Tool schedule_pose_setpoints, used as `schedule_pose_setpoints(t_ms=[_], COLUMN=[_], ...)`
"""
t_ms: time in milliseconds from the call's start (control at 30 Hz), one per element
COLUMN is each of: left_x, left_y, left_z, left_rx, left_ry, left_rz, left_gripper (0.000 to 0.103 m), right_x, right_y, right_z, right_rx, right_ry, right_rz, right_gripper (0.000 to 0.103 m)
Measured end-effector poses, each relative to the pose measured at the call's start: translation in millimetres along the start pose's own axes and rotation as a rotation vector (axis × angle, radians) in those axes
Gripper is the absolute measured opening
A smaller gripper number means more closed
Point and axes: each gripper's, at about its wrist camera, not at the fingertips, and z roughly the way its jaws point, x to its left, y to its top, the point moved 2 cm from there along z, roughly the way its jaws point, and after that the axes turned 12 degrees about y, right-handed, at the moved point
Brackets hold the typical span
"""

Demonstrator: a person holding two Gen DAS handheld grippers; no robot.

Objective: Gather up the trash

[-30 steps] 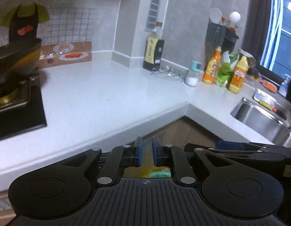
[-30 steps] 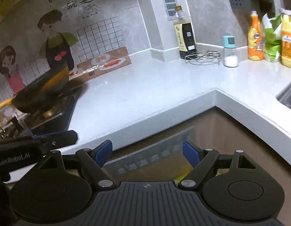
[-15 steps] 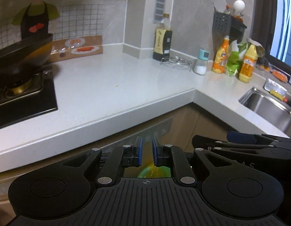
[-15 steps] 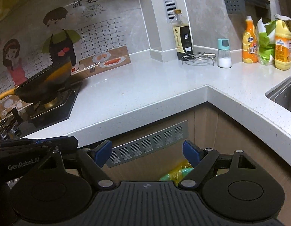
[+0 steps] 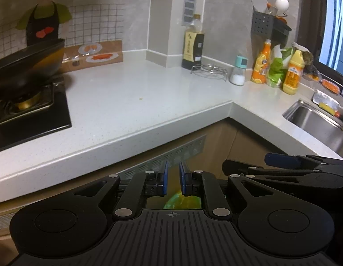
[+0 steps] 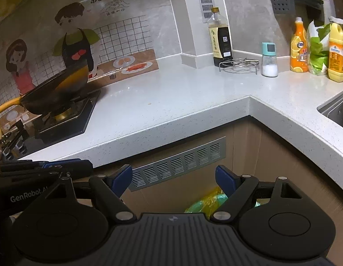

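Left wrist view: the left tool sits low in front of the cabinet, aimed down and forward under the white counter. Its blue pads stand nearly together with a thin gap, and nothing is pinched between them, so it is closed and empty. Just past the pads, down near the floor, a scrap of the yellow-green trash bag peeks out, mostly hidden by the tool body. This view alone gives the full sink at the right with a sponge on its rim, plus the dark window above. The right tool pokes in from the right edge, seen side-on. A wok sits on the stove at left.

Right wrist view: the right tool has its blue pads spread wide apart, open, nothing between them. It also tilts down toward the cabinet front. Here the trash bag shows better, a crumpled yellow and green heap low against the cabinet, just below the right pad and apart from it. The vent grille in the cabinet is sharp and whole here, half hidden in the other view. The wok's yellow handle appears, and a second cartoon figure on the wall. Only a corner of the sink is visible. The left tool juts in from the left edge, level with this one. Soy sauce bottle, wire rack, salt shaker and orange bottle line the back of the counter.
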Motion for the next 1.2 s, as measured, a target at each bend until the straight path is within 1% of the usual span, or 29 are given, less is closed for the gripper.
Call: schedule_pose_setpoints(t_ms=[1200], left_x=[-1.0], left_y=[-1.6], left_z=[-2.1], left_rx=[0.000], left_ry=[-0.031], left_rz=[-0.007], left_gripper=[0.014], right_x=[8.2], right_y=[-1.6], right_z=[-5.4], right_rx=[-0.010], right_ry=[-0.020], right_rz=[-0.015], right_gripper=[0.083])
